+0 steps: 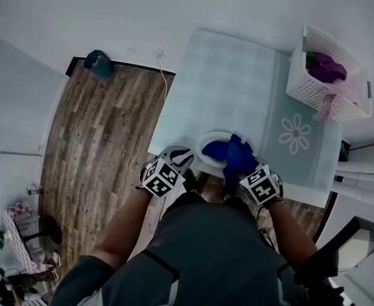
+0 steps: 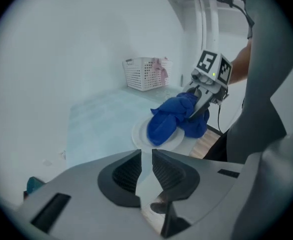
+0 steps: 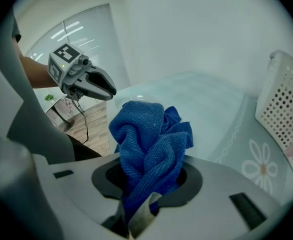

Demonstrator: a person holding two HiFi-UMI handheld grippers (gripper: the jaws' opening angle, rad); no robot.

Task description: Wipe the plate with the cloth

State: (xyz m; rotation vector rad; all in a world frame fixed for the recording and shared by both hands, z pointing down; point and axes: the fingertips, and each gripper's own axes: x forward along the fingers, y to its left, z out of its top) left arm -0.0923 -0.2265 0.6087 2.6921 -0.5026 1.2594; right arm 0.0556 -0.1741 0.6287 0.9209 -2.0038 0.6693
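Right gripper (image 3: 149, 179): fingers clenched on a bunched fold of the blue cloth (image 3: 146, 139), leaving a loose wad ahead for wiping.
Cloth: the free end drapes onto the white plate (image 2: 138, 134), which sits near the front edge of the counter (image 1: 238, 81).
Left gripper (image 2: 146, 156): fingers slightly parted with nothing between them. It hovers beside the plate, probably ready to steady it.

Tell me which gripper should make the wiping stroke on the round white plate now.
Right. The right gripper is shut on the crumpled blue microfibre cloth, which sits over the round white plate. The left gripper is empty, jaws apart, beside the plate.
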